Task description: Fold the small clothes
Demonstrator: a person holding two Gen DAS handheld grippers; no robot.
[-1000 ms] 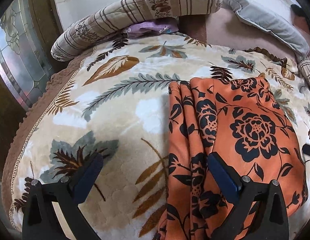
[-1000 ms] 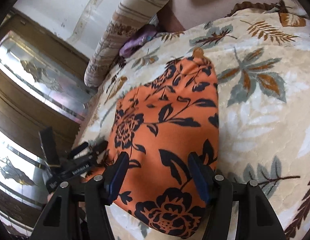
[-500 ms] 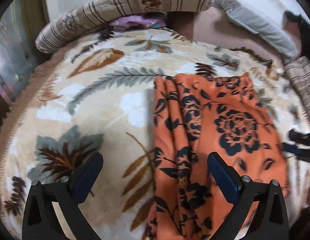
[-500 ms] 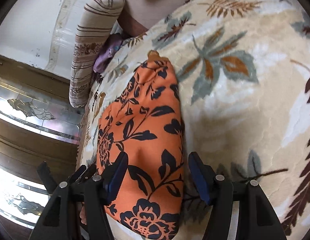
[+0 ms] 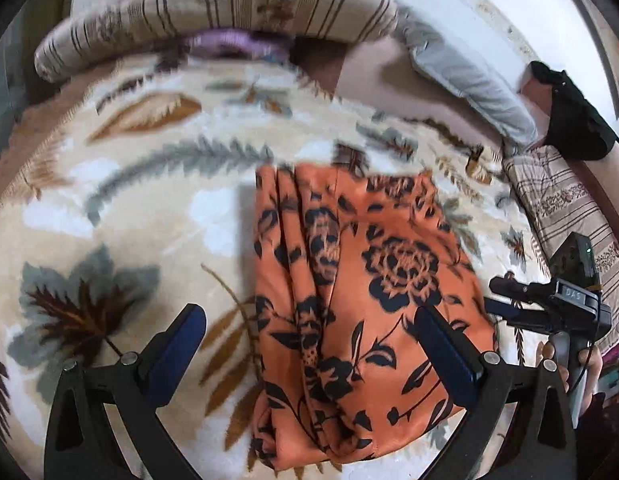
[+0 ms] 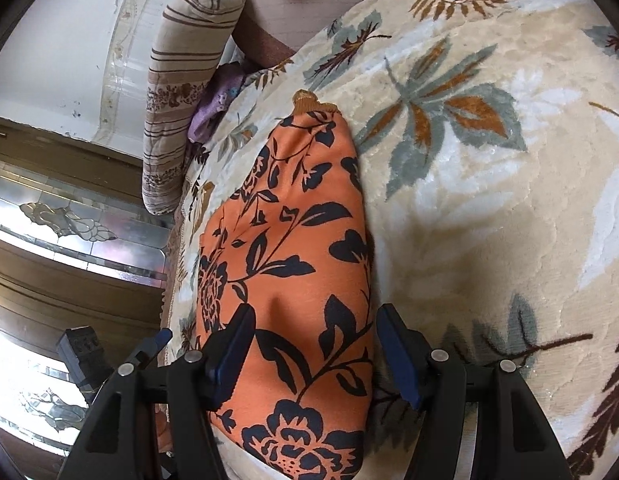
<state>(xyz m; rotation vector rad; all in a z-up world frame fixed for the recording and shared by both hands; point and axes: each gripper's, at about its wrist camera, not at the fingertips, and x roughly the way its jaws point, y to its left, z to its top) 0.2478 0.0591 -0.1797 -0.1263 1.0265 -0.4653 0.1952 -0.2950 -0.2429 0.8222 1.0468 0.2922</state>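
An orange garment with a black flower print (image 5: 349,304) lies folded in a long shape on a leaf-patterned blanket (image 5: 141,216). It also shows in the right wrist view (image 6: 285,264). My left gripper (image 5: 309,340) is open and hovers above the garment's near left part. My right gripper (image 6: 313,344) is open, its fingers straddling the garment's near end from above. The right gripper also appears at the right edge of the left wrist view (image 5: 549,308). Neither gripper holds cloth.
A striped bolster pillow (image 5: 213,16) lies along the bed's far side with a purple cloth (image 5: 233,42) tucked under it. A grey pillow (image 5: 469,88) and a dark item (image 5: 573,120) sit at the far right. A mirrored wooden cabinet (image 6: 49,240) stands beside the bed.
Both grippers have pulled back and up from the garment, so more of it and the bed shows. The right gripper has come into the left wrist view. The garment lies unchanged.
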